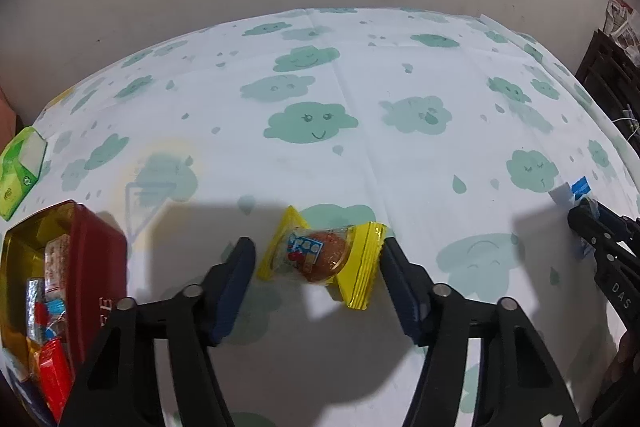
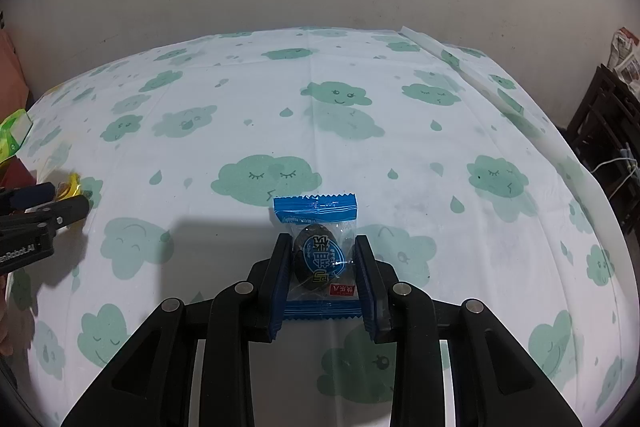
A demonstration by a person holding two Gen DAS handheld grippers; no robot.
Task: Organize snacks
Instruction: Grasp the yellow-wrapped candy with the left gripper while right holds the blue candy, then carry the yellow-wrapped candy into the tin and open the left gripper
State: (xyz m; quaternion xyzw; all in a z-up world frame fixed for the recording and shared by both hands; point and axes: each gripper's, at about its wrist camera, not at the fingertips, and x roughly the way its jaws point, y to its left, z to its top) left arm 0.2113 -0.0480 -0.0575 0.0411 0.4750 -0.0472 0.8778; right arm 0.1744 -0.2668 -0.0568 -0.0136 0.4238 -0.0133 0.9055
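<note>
Left claw [image 1: 318,263] is sitting low in the left wrist view, jaws apart, straddling the yellow snack [image 1: 322,255]. The right finger looks to be at or just beside the crimped end; the left one is clear of the wrapper. No grip yet. The pack is lying flat on the cloud-print cloth [image 1: 400,87], tilted a bit, so the jaws are lined up along its length, probably to pinch it end to end.

Right claw [image 2: 322,267] is centred low in the right wrist view, clamped on the blue snack [image 2: 320,251]. The pads are pressing the clear middle of the wrapper on both sides of the dark lump inside. The blue top edge is sticking out past the fingertips and the bottom edge is showing between the fingers. Whether the pack is lifted off the cloth or resting on it, can't tell.

The red tin [image 1: 56,291] is sitting open at the lower left of the left wrist view, just beside the left claw, with wrapped snacks already inside. Likely the drop target for both packs. A green box [image 1: 20,167] is lying at the left edge above it, untouched.
</note>
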